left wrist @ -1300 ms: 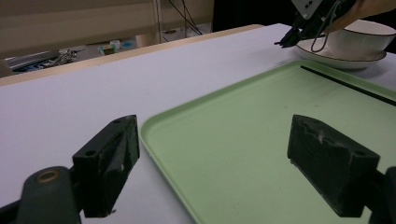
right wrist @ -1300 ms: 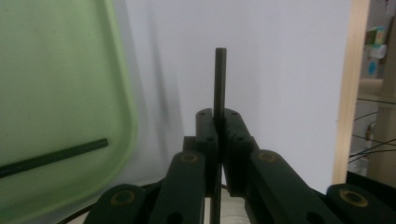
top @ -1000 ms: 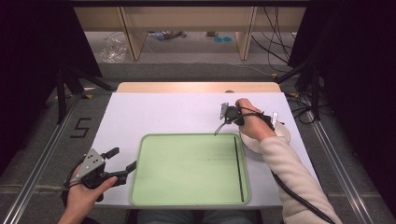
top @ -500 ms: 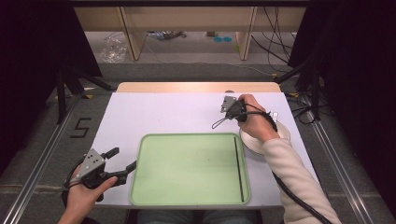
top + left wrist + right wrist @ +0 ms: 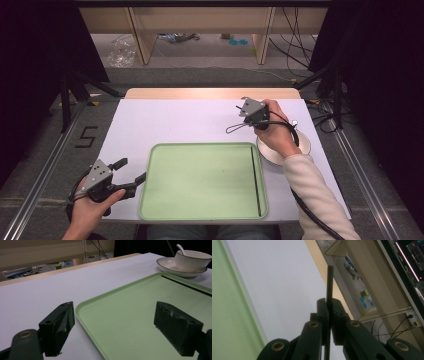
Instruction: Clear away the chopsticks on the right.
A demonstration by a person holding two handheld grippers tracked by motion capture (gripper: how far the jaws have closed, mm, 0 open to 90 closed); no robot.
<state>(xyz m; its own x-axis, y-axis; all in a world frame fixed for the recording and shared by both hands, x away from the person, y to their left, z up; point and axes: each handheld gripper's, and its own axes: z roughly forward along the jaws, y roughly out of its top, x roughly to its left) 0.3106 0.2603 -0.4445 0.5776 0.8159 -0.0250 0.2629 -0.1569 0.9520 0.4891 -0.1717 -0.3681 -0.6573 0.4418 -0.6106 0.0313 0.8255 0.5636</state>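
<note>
A pale green tray (image 5: 200, 146) lies at the table's near middle, with one thin black stick (image 5: 255, 180) along its right side. My right gripper (image 5: 248, 109) hangs above the white table beyond the tray's far right corner, shut on a second thin black stick (image 5: 329, 285) that pokes out past the jaws (image 5: 328, 305). Low at the tray's left edge, my left gripper (image 5: 131, 170) is open with nothing between its jaws (image 5: 117, 327). In the left gripper view the tray (image 5: 140, 315) and the lying stick (image 5: 185, 285) show ahead.
A white bowl (image 5: 192, 260) with a spoon (image 5: 180, 248) stands on a saucer (image 5: 170, 265) right of the tray; in the high view the right hand covers most of the saucer (image 5: 302, 145). Wooden shelving legs and cables lie beyond the table's far edge.
The right gripper has moved up and a little away from the person with the stick in it, and the hand has turned. The left gripper has stayed put.
</note>
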